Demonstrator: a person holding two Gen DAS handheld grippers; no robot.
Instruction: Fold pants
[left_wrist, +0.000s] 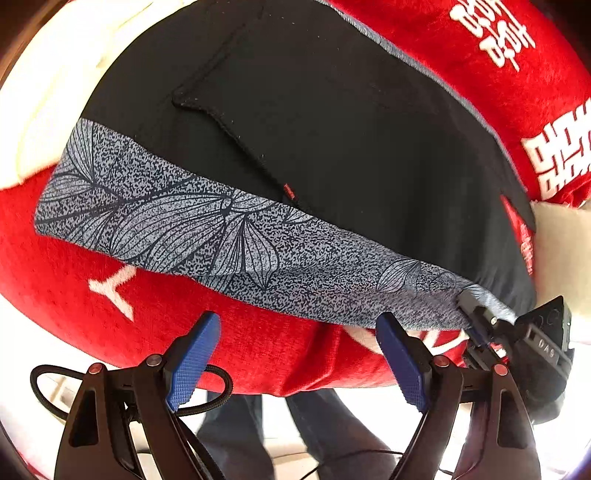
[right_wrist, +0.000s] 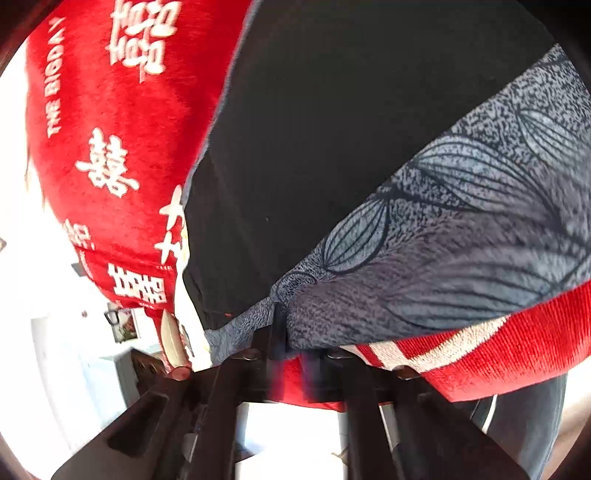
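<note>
Black pants (left_wrist: 332, 129) lie spread on a red blanket (left_wrist: 92, 258), with a grey leaf-patterned band (left_wrist: 184, 229) along their near edge. My left gripper (left_wrist: 297, 321) stands open just in front of that band, its blue pads (left_wrist: 192, 362) wide apart over the blanket and holding nothing. At the band's right end my right gripper (left_wrist: 467, 301) is shut on the cloth. In the right wrist view the same gripper (right_wrist: 288, 343) pinches a bunched corner of the grey band (right_wrist: 461, 240), and the black pants (right_wrist: 332, 129) stretch away beyond it.
The red blanket (right_wrist: 110, 110) carries white printed characters and hangs over the near edge. A white cloth (left_wrist: 55, 92) lies at the far left and a beige cushion (left_wrist: 561, 251) at the right. A person's legs (left_wrist: 314, 435) stand on the pale floor below.
</note>
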